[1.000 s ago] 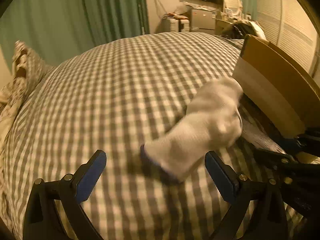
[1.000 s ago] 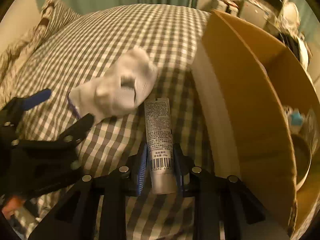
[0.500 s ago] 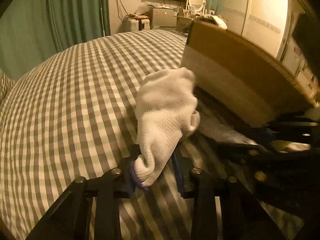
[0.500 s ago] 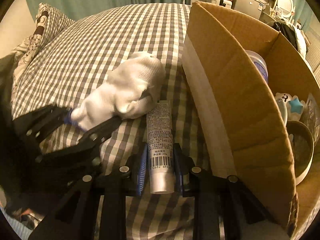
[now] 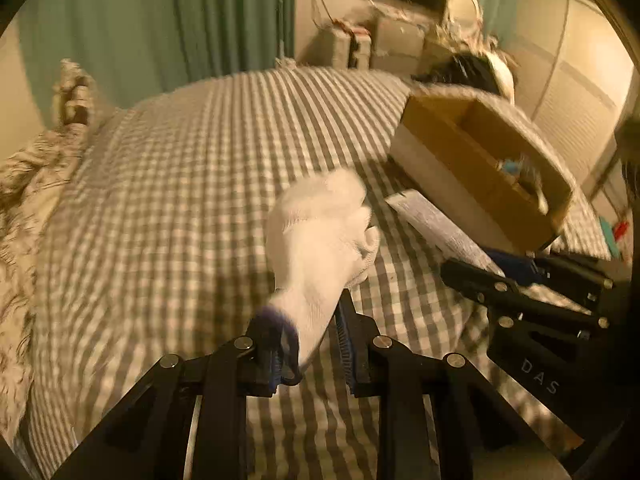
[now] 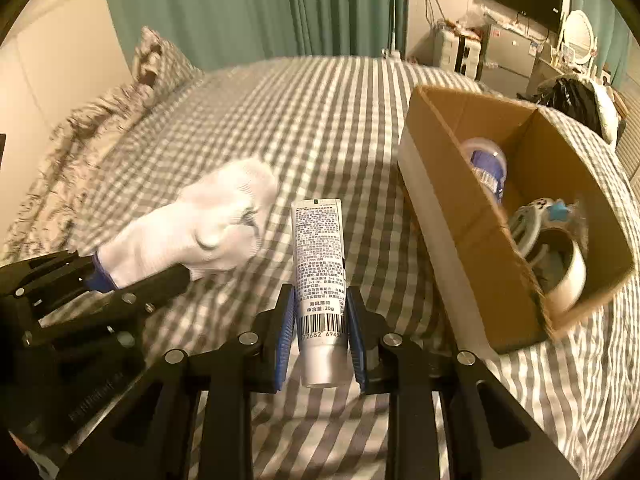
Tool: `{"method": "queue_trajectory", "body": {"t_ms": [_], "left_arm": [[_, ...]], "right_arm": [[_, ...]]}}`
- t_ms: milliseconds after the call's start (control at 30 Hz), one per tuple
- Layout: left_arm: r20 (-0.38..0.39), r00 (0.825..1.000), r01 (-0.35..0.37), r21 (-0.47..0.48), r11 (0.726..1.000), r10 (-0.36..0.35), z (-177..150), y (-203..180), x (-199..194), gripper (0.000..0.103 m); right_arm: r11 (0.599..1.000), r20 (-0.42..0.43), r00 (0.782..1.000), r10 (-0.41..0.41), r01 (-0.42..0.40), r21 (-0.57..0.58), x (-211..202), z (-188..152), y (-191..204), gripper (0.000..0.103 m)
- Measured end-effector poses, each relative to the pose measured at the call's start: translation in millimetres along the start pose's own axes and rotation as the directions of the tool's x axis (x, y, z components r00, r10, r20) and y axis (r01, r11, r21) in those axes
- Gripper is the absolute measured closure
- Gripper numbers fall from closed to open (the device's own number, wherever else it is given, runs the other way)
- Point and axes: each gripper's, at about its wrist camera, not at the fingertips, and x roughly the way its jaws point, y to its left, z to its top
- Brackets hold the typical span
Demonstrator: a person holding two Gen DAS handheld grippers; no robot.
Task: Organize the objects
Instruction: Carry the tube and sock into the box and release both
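1. The step in hand looks like carrying: both items are lifted off the bed (image 6: 320, 120) and seem bound for the cardboard box (image 6: 452, 216) at the right of the frame.
2. The left hand-held gripper (image 5: 308, 340) pinches a white sock (image 5: 320, 240) by its dark-trimmed cuff; the sock's body juts forward in mid-frame, above the checked cover.
3. The right hand-held gripper (image 6: 320, 332) is pressed onto a white tube (image 6: 320, 272), gripping near its barcoded lower end, with the flat crimped end pointing away up the frame.
4. The box sits on the bed, open-topped, already holding a roll of tape (image 6: 560, 264), a round lidded tub (image 6: 486, 160) and small blurred items I cannot identify.
5. Next, judging from this, each piece needs moving rightward over the near wall and releasing inside.
6. The sock is soft ribbed knit, limp and bulky; the tube is smooth, printed and slightly squashy; the box is stiff corrugated board with a frayed near corner.
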Motion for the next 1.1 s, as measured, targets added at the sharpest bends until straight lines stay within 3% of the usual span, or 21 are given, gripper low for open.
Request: {"method": "queue_trajectory", "body": {"t_ms": [133,333,533,833,1100], "left_arm": [[0.078,0.997,-0.010,-0.003,1.000,0.011,9.6,-8.3,-43.8,0.080],[0.206,0.979,0.013,-0.001,1.000,-0.013,30.8,-31.2,-98.8,0.080],[0.283,0.958,0.033,0.037,0.999,-0.042,65.9,-71.6,-116.3,0.080],[0.296,0.951,0.067,0.085,0.994,-0.089,119.4,-128.8,-85.0,0.080],[0.218,0.970,0.091,0.091,0.992,-0.108,139.3,-159.9,-15.9,0.080]], "right_arm": [[0.999,0.055,0.998,0.043,-0.044,0.009,-35.5,-9.7,3.4,0.079],[1.000,0.156,0.987,0.029,-0.028,-0.012,-89.2,-5.5,1.3,0.079],[1.000,0.272,0.962,-0.015,0.016,-0.001,-149.4,14.3,-35.9,0.079],[0.996,0.346,0.934,-0.091,0.094,0.010,-177.4,65.4,-98.9,0.079],[0.994,0.294,0.950,-0.106,0.095,0.052,-126.2,89.3,-146.3,0.079]]}}
